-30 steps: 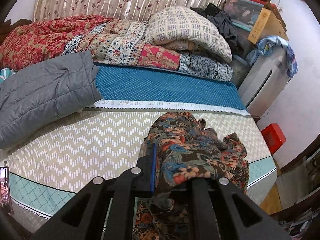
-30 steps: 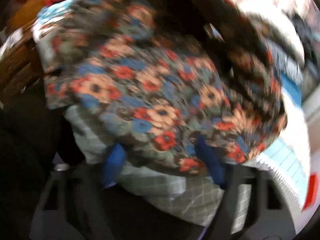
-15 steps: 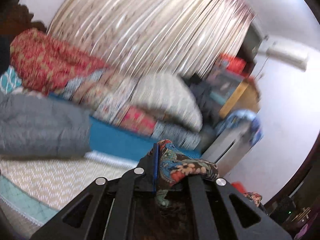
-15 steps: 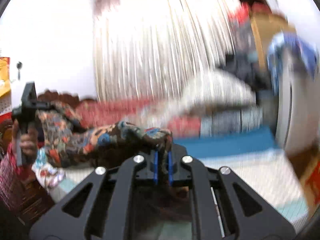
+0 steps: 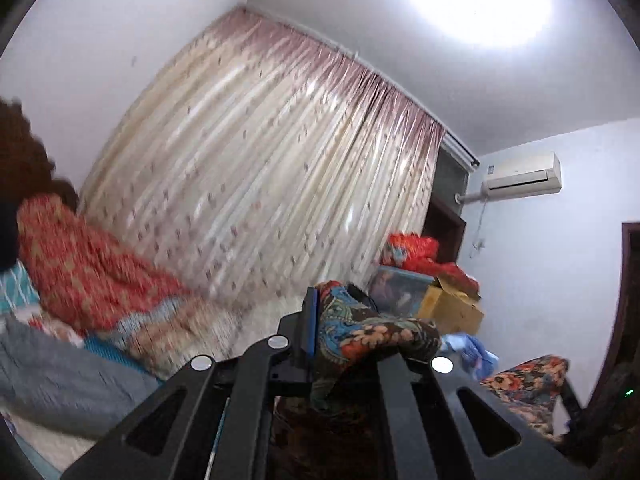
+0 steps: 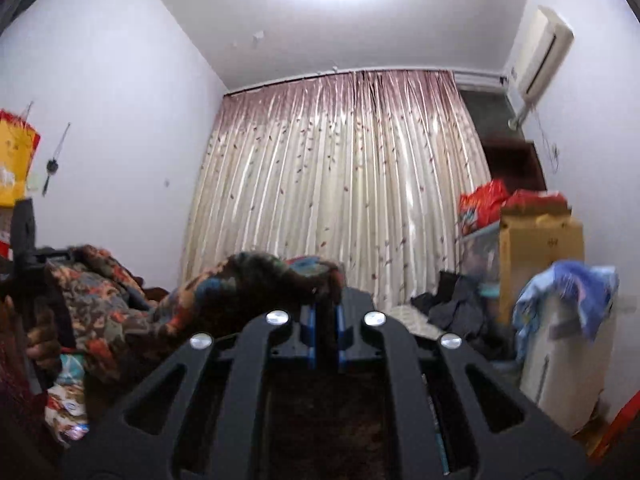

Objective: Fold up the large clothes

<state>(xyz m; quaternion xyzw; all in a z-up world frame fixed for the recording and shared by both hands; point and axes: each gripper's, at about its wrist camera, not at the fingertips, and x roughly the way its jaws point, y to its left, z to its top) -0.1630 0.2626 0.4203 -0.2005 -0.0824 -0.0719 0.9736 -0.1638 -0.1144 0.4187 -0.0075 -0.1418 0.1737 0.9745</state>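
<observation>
- The floral garment (image 6: 120,312) is up in the air, strung between the two grippers, with the middle sagging and the rest hanging down out of sight below both cameras. It's not on the bed at all right now.
- The right gripper (image 6: 324,320) is clamped nearly shut on a thin bunch of the fabric, with just a small fold poking up between the blue pads (image 6: 308,332). That's not much cloth to hang on by, so a hard shake could probably tug it loose.
- The left gripper (image 5: 352,332) has a much fatter wad stuffed between its jaws, which stand wide around it. It looks like a grip on a bunched lump rather than on a clean edge, so the cloth may not spread flat when laid down.
- Nobody can see the bottom hem from these views, so it's hard to tell if the garment hangs straight or twisted. A twist would bake a crooked fold in.
- The bed's far side is piled with a red quilt (image 5: 80,264) and a grey padded jacket (image 5: 68,376). If the garment comes down too far over, it could land on those.
- The boxes (image 6: 540,240) and the blue cloth (image 6: 568,292) on the right are well apart, so there's likely little snag risk there.
</observation>
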